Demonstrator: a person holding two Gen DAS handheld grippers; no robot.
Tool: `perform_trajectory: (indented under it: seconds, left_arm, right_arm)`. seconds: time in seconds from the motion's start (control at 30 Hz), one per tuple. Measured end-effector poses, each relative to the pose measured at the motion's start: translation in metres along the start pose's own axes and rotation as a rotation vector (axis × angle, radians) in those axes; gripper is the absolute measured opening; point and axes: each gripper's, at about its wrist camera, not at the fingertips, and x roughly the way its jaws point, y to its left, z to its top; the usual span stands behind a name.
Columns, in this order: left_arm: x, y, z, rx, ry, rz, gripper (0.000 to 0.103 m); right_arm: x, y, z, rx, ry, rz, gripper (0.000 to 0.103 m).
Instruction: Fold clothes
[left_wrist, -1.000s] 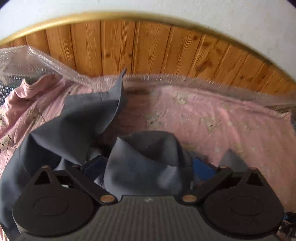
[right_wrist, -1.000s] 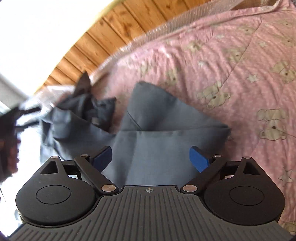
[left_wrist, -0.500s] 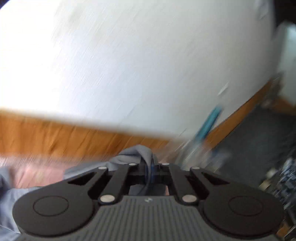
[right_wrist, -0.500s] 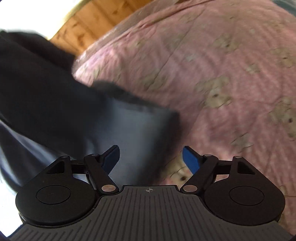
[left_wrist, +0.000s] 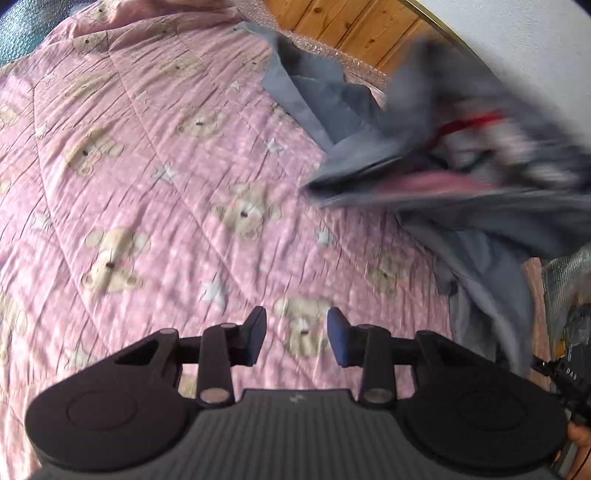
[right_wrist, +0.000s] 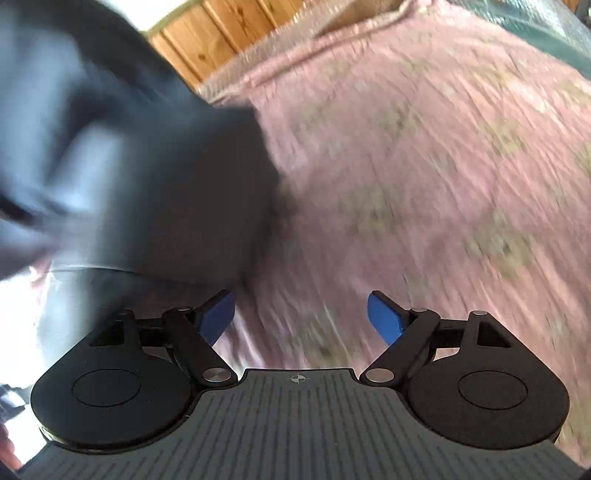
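Half a second ago the left tongs (left_wrist: 296, 339) were clenched on the grey garment (left_wrist: 369, 122); now both they and the right tongs (right_wrist: 301, 318) are released, the garment crumpled unfolded on the bed's pink quilt (left_wrist: 147, 184).

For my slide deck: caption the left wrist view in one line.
Open left gripper hovers empty above the pink teddy-bear quilt, grey garment blurred at right.
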Motion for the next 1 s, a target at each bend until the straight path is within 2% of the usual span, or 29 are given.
perform_trajectory:
  seconds: [0.03, 0.1, 0.17, 0.2, 0.23, 0.27, 0.33, 0.4, 0.5, 0.57, 0.6, 0.63, 0.7, 0.73, 0.87, 0.9, 0.97, 1.0]
  left_arm:
    - [-0.005, 0.000, -0.009, 0.029, -0.012, -0.003, 0.057]
    - [-0.017, -0.011, -0.010, 0.134, -0.055, -0.011, 0.072]
    - [-0.019, -0.041, -0.004, 0.294, -0.101, -0.026, 0.080]
    - [-0.019, -0.055, -0.001, 0.373, -0.124, -0.033, 0.089]
    - [-0.018, -0.070, 0.001, 0.452, -0.134, -0.044, 0.098]
    - [-0.014, -0.084, -0.001, 0.526, -0.113, -0.061, 0.100]
    - [0.000, -0.104, -0.011, 0.629, -0.020, -0.105, 0.102]
    - [0.017, -0.116, -0.033, 0.681, 0.056, -0.143, 0.102]
    - [0.060, -0.128, -0.064, 0.802, 0.122, -0.104, 0.101]
    - [0.084, -0.133, -0.074, 0.885, 0.126, -0.033, 0.082]
    - [0.094, -0.133, -0.071, 0.888, 0.129, -0.006, 0.055]
    - [0.100, -0.130, -0.060, 0.839, 0.140, -0.003, 0.040]
    - [0.102, -0.123, -0.031, 0.717, 0.139, -0.017, 0.019]
    - [0.090, -0.119, -0.014, 0.656, 0.098, -0.035, 0.015]
    - [0.005, -0.098, 0.070, 0.325, -0.162, -0.213, 0.013]
    - [-0.020, -0.095, 0.090, 0.271, -0.228, -0.249, 0.013]
    - [-0.079, -0.098, 0.125, 0.252, -0.367, -0.298, 0.012]
    - [-0.109, -0.099, 0.143, 0.243, -0.436, -0.322, 0.012]
  right_arm:
    - [-0.002, -0.004, -0.005, -0.001, 0.011, -0.010, 0.086]
    - [-0.004, -0.012, -0.013, 0.005, 0.032, -0.040, 0.086]
    - [-0.004, -0.016, -0.015, 0.015, 0.043, -0.052, 0.086]
    - [-0.005, -0.018, -0.014, 0.018, 0.043, -0.054, 0.086]
    - [-0.008, -0.016, -0.017, 0.017, 0.037, -0.054, 0.086]
    - [-0.009, -0.015, -0.017, 0.016, 0.030, -0.048, 0.086]
    - [-0.010, -0.012, -0.015, 0.012, 0.015, -0.034, 0.087]
    - [-0.010, -0.010, -0.014, 0.001, -0.003, -0.018, 0.089]
    - [-0.007, -0.013, -0.019, 0.001, 0.001, -0.021, 0.090]
    - [-0.002, -0.020, -0.023, 0.029, 0.021, -0.033, 0.090]
    - [0.000, -0.025, -0.024, 0.045, 0.028, -0.039, 0.090]
    - [0.001, -0.027, -0.024, 0.055, 0.032, -0.041, 0.090]
    - [0.004, -0.029, -0.020, 0.053, 0.027, -0.030, 0.090]
    - [0.005, -0.030, -0.017, 0.052, 0.024, -0.024, 0.090]
    - [0.019, -0.025, 0.000, 0.028, -0.004, 0.018, 0.091]
    - [0.024, -0.023, 0.005, 0.021, -0.012, 0.027, 0.093]
    - [0.037, -0.014, 0.013, -0.012, -0.022, 0.045, 0.094]
    - [0.048, -0.006, 0.017, -0.040, -0.012, 0.058, 0.089]
